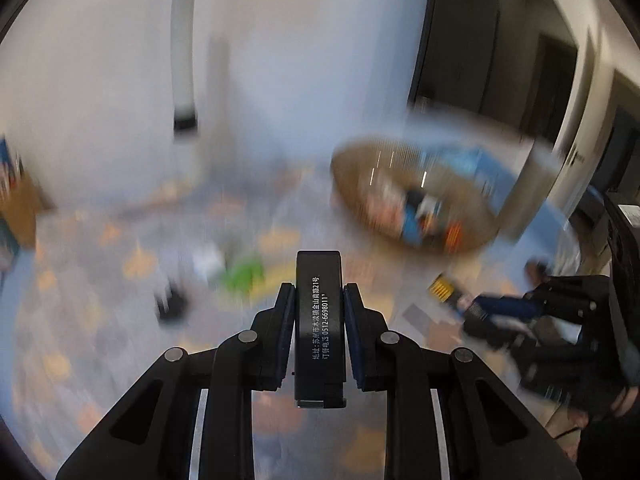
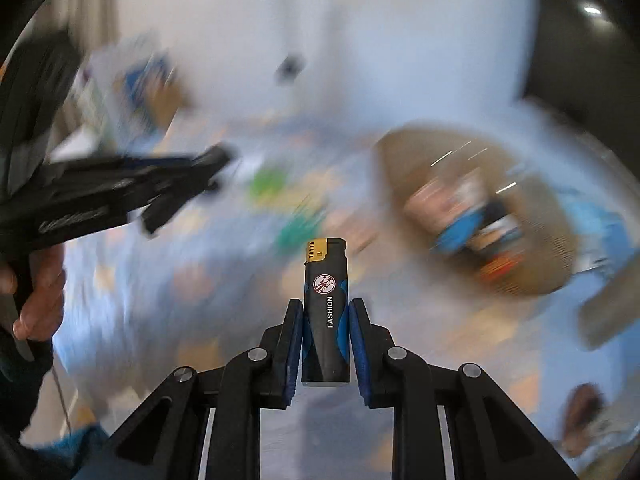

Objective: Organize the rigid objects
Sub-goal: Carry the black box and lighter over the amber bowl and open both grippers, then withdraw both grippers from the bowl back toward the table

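Gripping lighters lengthwise in both grippers (image 1: 319, 292) (image 2: 325, 308), closing on basket (image 2: 552, 216) ahead-right, right one nearer.

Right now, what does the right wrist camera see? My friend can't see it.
The right tool grips a black lighter marked FASHION, gold cap pointing away. Behind, all blurry: a brown basket of small things on the right, the left tool at left.

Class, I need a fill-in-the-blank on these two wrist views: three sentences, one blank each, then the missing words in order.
1. The word printed in white on the blue-and-black lighter is ____.
2. That lighter's cap is black and ____ in colour.
3. The left gripper is shut on a black lighter with white ____ characters and a phone number.

Missing words: FASHION; gold; Chinese
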`<state>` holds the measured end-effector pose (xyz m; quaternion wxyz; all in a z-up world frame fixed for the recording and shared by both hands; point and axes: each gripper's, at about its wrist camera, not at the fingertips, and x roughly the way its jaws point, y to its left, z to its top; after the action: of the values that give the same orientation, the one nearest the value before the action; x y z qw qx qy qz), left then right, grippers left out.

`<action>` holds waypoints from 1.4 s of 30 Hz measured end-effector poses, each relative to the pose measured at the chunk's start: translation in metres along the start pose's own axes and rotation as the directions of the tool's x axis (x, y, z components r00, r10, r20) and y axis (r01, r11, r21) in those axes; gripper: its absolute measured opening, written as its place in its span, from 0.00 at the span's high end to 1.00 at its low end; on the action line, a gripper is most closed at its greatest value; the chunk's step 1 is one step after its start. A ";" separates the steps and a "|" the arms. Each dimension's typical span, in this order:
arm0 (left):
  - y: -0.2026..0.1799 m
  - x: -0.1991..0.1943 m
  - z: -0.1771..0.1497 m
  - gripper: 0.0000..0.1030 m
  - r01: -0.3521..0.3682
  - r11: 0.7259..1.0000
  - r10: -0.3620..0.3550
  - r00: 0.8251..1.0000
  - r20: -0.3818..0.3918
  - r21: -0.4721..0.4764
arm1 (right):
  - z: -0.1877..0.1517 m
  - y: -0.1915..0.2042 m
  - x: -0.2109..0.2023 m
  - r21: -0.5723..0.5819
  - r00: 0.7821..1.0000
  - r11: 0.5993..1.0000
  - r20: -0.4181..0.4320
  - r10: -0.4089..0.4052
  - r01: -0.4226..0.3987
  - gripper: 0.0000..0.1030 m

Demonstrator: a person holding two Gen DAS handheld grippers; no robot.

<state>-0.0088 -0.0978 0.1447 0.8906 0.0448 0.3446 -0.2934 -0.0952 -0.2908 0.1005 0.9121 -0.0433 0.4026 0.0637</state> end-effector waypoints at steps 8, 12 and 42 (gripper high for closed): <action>-0.015 -0.015 0.083 0.79 0.137 0.983 -0.108 0.970 0.218 -0.124 | 0.060 -0.100 -0.067 0.223 0.957 0.962 0.205 -0.206 0.160 0.78; -0.031 0.052 0.062 0.80 0.202 0.945 -0.147 0.965 0.220 -0.256 | 0.059 -0.127 -0.020 0.303 0.975 0.943 0.125 -0.186 0.141 0.78; 0.085 0.004 -0.007 0.19 -0.023 0.916 0.082 0.988 0.132 -0.401 | 0.033 -0.028 0.010 0.196 0.994 0.977 0.092 0.066 -0.083 0.16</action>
<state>0.0365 -0.0284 0.1265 0.9114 -0.1495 0.3298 -0.1958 -0.0601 -0.3129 0.1162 0.9251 0.0664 0.3693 0.0592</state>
